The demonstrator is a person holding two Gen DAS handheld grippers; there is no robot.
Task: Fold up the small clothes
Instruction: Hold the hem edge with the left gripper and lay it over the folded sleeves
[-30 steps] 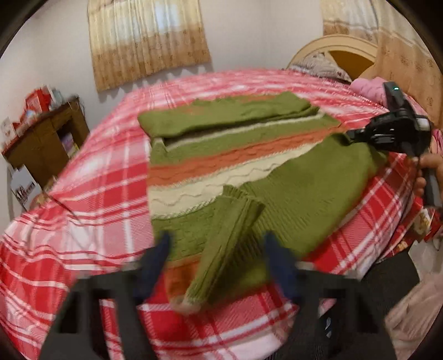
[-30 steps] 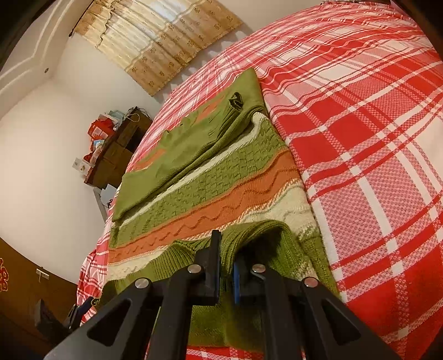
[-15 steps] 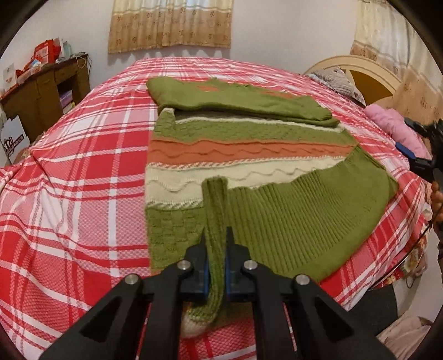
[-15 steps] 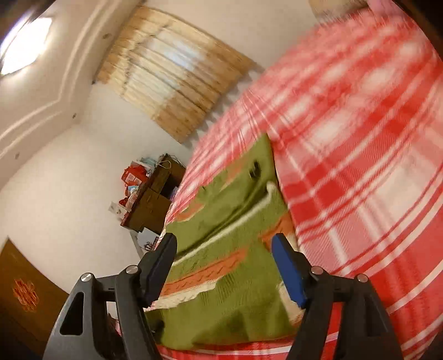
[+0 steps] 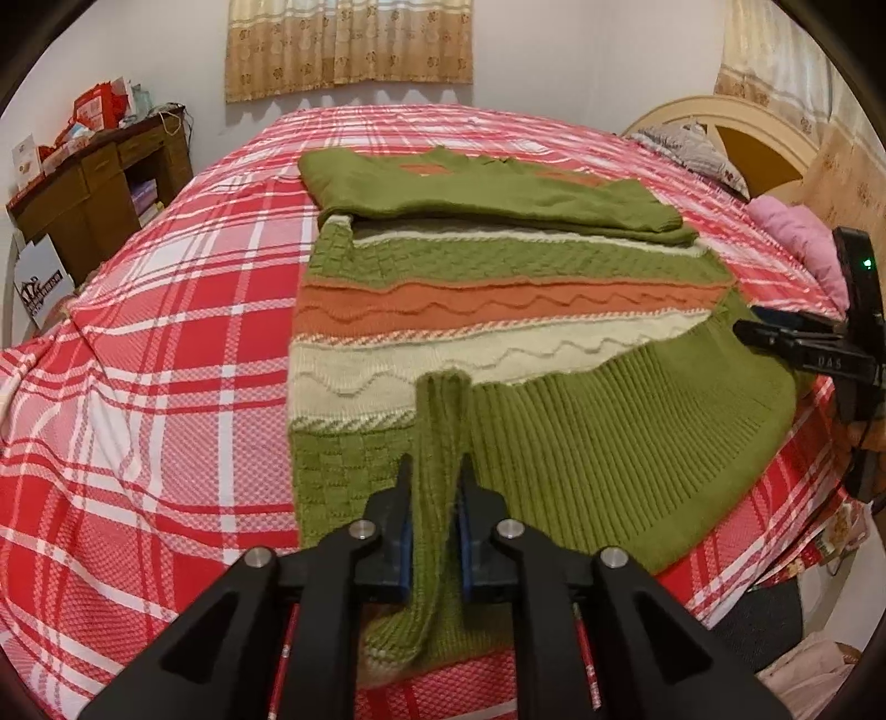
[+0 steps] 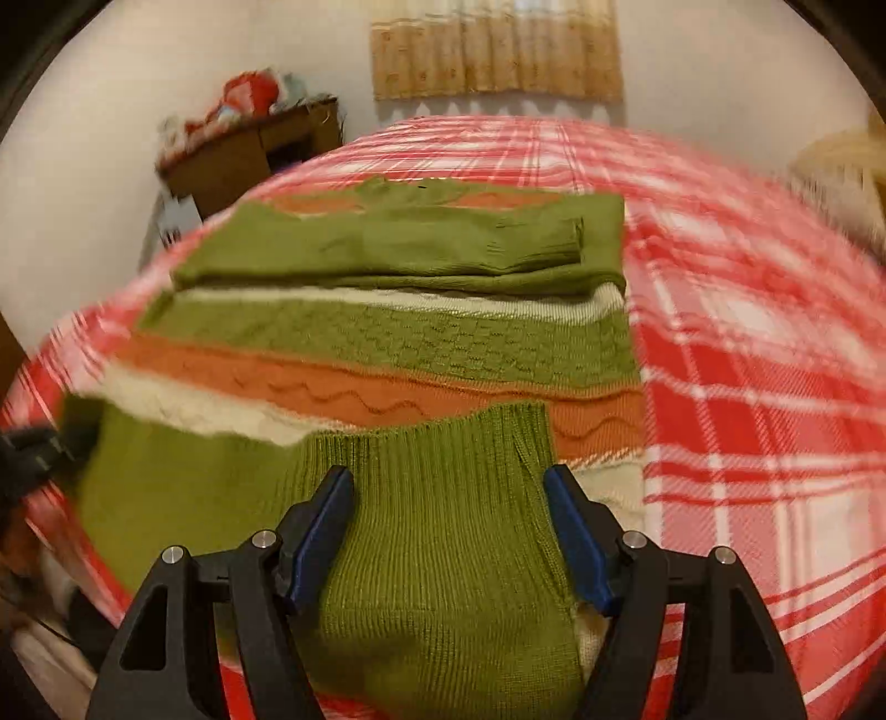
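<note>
A green, orange and cream striped knit sweater [image 5: 498,299] lies flat on a red plaid bed [image 5: 166,354], its top part folded over. My left gripper [image 5: 434,476] is shut on the green sleeve [image 5: 440,421] that lies over the sweater's lower part. My right gripper [image 6: 448,498] is open above the sweater's green ribbed part [image 6: 432,531] and holds nothing. It also shows at the right edge of the left wrist view [image 5: 803,343]. The sweater [image 6: 387,343] fills the middle of the right wrist view.
A wooden cabinet [image 5: 99,188] with red boxes on top stands at the bed's left. A cream headboard [image 5: 736,127] and a pink cloth [image 5: 803,238] are at the right. Curtains [image 5: 349,44] hang on the far wall. The bed's near edge runs just under both grippers.
My left gripper shut on the sleeve and stays on it. My right gripper let go of the green fold, opened, and swung round above the sweater's ribbed part.
</note>
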